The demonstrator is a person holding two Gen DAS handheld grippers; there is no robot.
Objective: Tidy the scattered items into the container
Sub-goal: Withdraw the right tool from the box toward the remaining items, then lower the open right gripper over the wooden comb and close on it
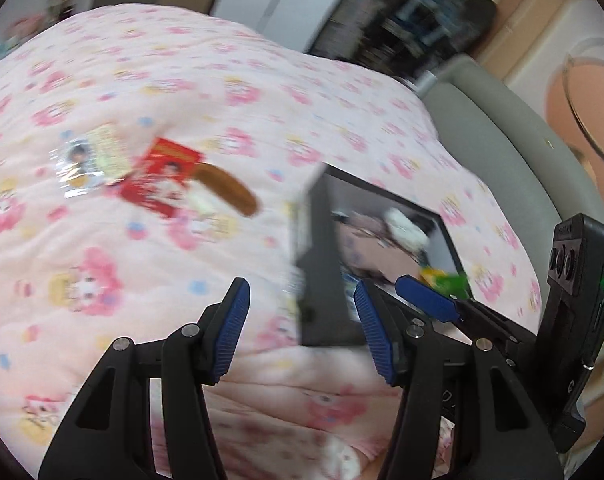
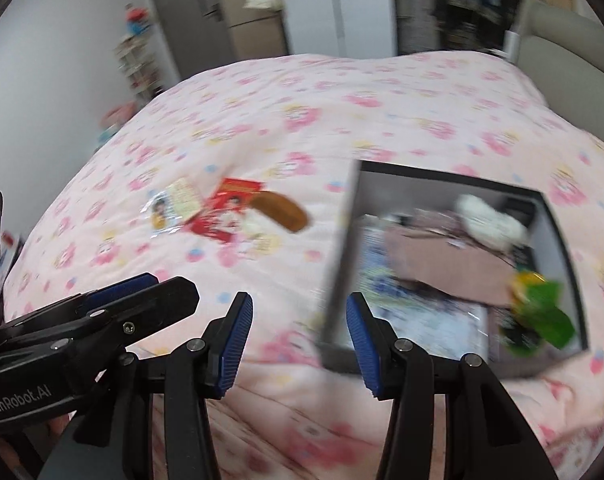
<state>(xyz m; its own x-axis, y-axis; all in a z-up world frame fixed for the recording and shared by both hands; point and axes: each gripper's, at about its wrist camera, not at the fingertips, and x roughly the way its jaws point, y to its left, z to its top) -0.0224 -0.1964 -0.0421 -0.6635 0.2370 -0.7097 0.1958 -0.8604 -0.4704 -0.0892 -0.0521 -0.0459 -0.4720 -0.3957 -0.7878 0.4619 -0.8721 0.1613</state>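
A dark grey open box (image 1: 318, 240) (image 2: 342, 248) sits on a bed with a pink patterned quilt (image 1: 182, 80) (image 2: 342, 100). It holds a pink cloth (image 2: 442, 260), a white fluffy item (image 2: 490, 212), a green packet (image 2: 542, 312) and printed packets. On the quilt left of the box lie a yellow snack packet (image 1: 94, 156) (image 2: 174, 204), a red packet (image 1: 162, 176) (image 2: 226, 208) and a brown oblong item (image 1: 230, 190) (image 2: 280, 210). My left gripper (image 1: 300, 332) is open and empty, near the box's front left corner. My right gripper (image 2: 298, 344) is open and empty, at the box's near wall.
A grey padded headboard (image 1: 494, 128) (image 2: 562, 48) borders the bed on the right. Shelves and a grey cabinet (image 2: 254, 20) stand beyond the far edge. The right gripper shows in the left wrist view (image 1: 426, 300), the left gripper in the right wrist view (image 2: 118, 292).
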